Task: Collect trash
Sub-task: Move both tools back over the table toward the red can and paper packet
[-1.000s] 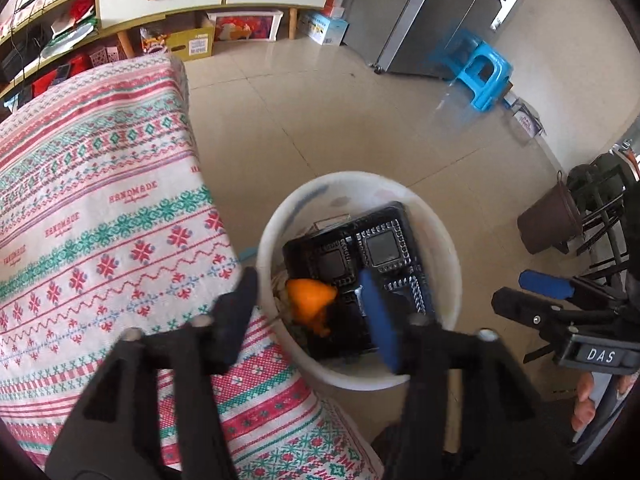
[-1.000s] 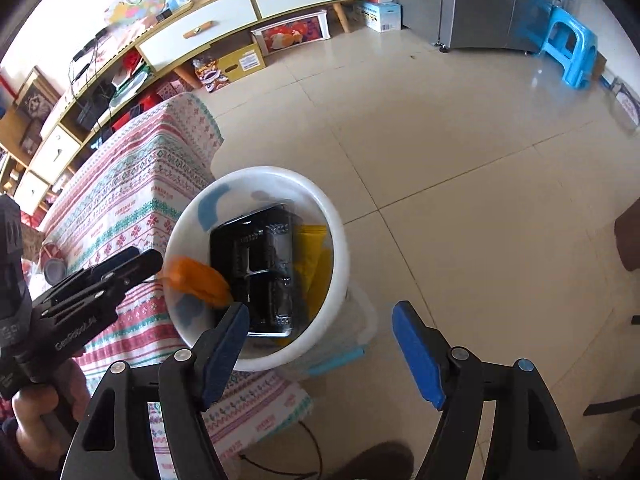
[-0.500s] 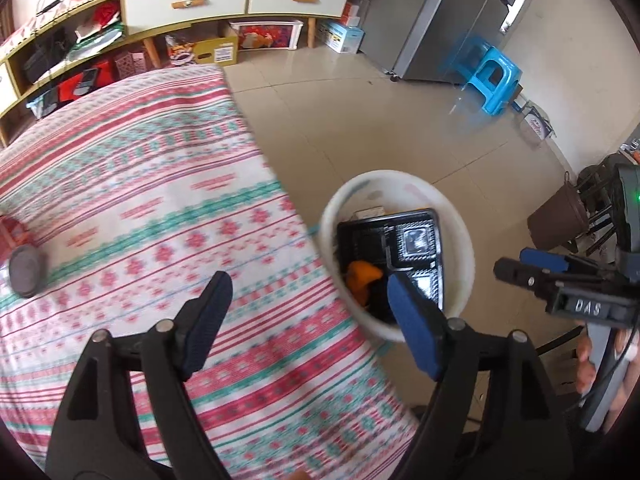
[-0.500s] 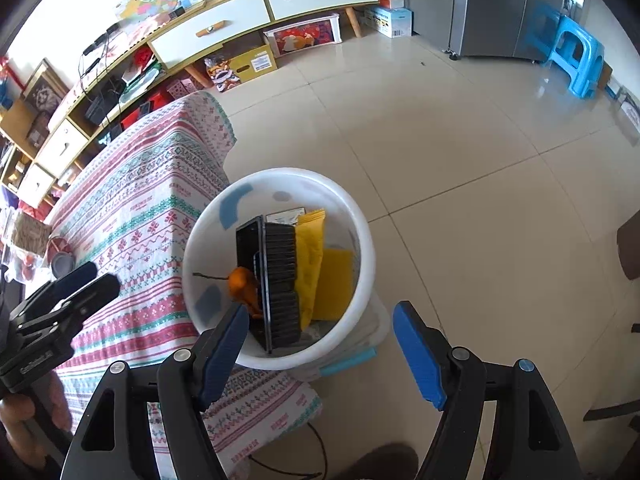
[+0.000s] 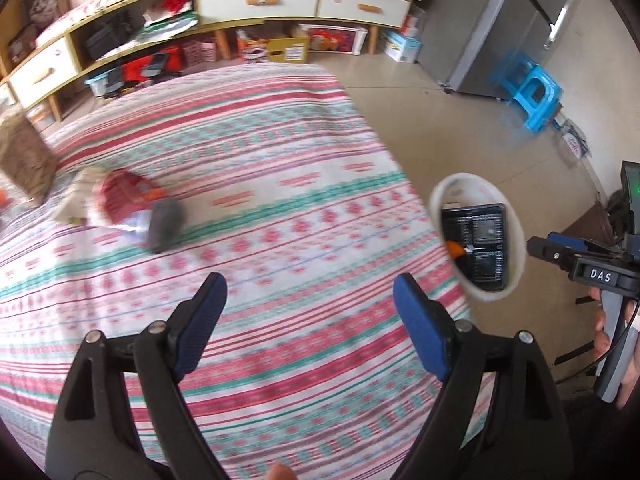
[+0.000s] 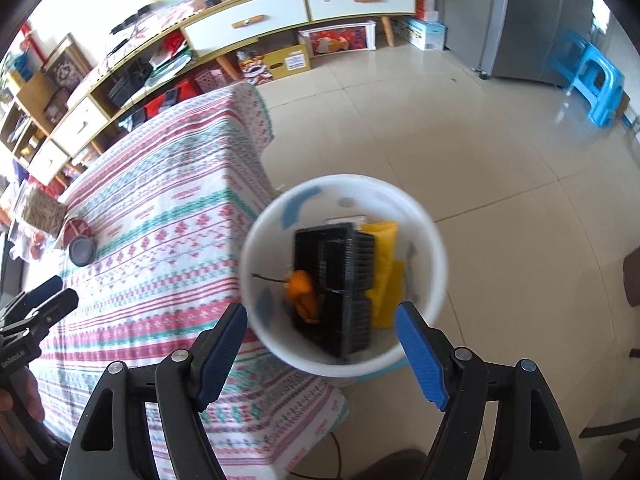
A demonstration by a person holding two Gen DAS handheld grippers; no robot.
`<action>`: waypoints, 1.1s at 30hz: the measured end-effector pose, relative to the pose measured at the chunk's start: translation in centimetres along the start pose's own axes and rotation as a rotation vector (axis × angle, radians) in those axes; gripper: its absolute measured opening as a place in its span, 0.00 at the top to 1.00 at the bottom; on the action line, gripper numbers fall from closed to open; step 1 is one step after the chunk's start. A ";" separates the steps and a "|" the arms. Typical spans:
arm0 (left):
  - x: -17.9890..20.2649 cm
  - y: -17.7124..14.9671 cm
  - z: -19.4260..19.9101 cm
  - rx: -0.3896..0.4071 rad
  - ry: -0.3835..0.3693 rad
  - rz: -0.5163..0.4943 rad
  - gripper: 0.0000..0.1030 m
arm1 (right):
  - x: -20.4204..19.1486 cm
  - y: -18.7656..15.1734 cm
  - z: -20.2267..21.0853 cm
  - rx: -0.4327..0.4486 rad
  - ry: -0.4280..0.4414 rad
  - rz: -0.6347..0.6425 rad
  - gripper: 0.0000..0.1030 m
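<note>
Broadly, the desk (image 5: 280,184) under its red, green and white patterned cloth fills the left wrist view, with the tiled floor (image 6: 500,140) beyond its edge. A white bin (image 6: 344,192) stands on that floor just beside the desk's corner. Inside it a black plastic tray (image 6: 344,280) stands tilted on edge, a yellow packet (image 6: 386,264) leans against the tray's far side, and an orange scrap (image 6: 302,292) lies against its near side.

On the desk, well apart from the bin, a red can (image 5: 124,196) lies blurred on its side, its dark grey lid end (image 5: 164,224) facing the camera, next to a pale crumpled wrapper (image 5: 76,200) and a brown woven box (image 5: 24,160).

Left tongs (image 5: 308,320) hover above the cloth, blue pads spread wide and holding nothing. Right tongs (image 6: 320,344) hang over the near rim of the bin, likewise spread and empty. A blue stool (image 6: 596,80) stands by the fridge (image 6: 532,20).
</note>
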State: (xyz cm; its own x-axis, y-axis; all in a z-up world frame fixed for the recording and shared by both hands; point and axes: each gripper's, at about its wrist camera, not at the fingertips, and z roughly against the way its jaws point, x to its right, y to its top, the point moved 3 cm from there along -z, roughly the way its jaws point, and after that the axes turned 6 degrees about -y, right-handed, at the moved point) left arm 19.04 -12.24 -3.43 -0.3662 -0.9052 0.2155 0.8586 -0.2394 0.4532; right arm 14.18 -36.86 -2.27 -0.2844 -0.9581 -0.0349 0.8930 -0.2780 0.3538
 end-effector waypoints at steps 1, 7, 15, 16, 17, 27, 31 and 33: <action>-1.0 -0.2 0.4 -0.001 0.014 0.015 0.05 | -0.7 0.1 -0.1 0.000 0.002 0.010 0.24; -7.2 -1.1 2.4 0.023 0.081 0.127 0.04 | -6.1 0.8 -0.9 -0.005 0.024 0.070 0.23; -14.2 -2.8 4.1 0.024 0.129 0.255 0.04 | -14.8 1.1 -2.6 -0.010 0.065 0.206 0.23; -14.8 -3.1 4.2 0.021 0.137 0.263 0.04 | -15.9 1.1 -2.8 -0.008 0.071 0.230 0.23; -15.4 -3.3 4.2 0.019 0.142 0.272 0.04 | -16.9 1.0 -2.9 -0.006 0.078 0.250 0.23; -22.0 -5.1 5.6 -0.012 0.099 0.497 0.04 | -27.5 1.8 -4.6 -0.005 0.151 0.454 0.23; -23.1 -5.5 6.3 -0.006 0.088 0.542 0.04 | -31.7 2.7 -5.7 -0.024 0.167 0.515 0.23; -23.4 -5.6 6.7 -0.005 0.076 0.549 0.04 | -33.4 3.3 -6.2 -0.028 0.170 0.540 0.23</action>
State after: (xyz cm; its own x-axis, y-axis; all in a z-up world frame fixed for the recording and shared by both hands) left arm 20.39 12.67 -5.20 0.1623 -0.9203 0.3559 0.9180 0.2732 0.2876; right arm 28.82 -6.18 -5.77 0.2738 -0.9618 -0.0071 0.9058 0.2553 0.3382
